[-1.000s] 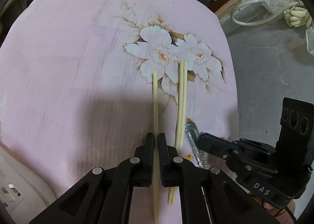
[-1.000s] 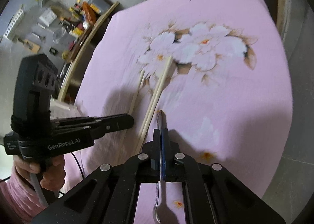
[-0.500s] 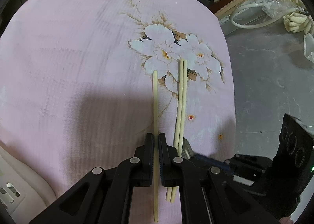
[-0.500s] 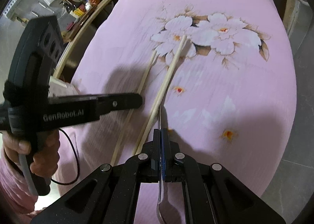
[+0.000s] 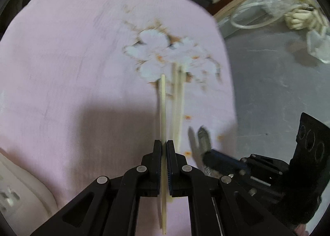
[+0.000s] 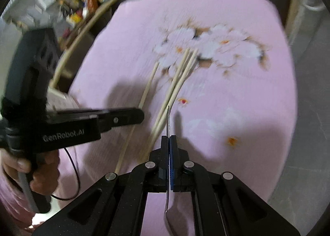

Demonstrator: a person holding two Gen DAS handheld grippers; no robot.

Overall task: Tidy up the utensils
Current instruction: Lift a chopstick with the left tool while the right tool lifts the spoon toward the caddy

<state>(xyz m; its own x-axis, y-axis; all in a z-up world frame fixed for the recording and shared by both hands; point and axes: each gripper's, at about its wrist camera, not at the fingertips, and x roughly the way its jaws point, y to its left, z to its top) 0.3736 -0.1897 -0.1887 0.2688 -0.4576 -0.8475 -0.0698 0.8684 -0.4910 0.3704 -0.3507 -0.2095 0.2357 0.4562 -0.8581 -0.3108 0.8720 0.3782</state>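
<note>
Left wrist view shows the left gripper (image 5: 164, 149) closed on one chopstick (image 5: 163, 108), right gripper (image 6: 169, 147) closed on a spoon (image 6: 168, 120); lower both gently beside the chopstick pair (image 5: 178, 99).

A pale pink cloth (image 5: 61, 54) carries a print of white flowers (image 6: 208, 48) with orange centres and brown leaves, plus small orange specks (image 6: 232, 141) scattered lower down. The chopsticks (image 6: 175, 89) on it are a light cream, as is the single chopstick (image 5: 163, 116). Both grippers are black: the left gripper (image 6: 142, 116) bears pale grey lettering, the right gripper (image 6: 169, 139) shows blue pads around a silver metal utensil (image 6: 168, 120). The floor (image 5: 278, 95) is mottled grey.
</note>
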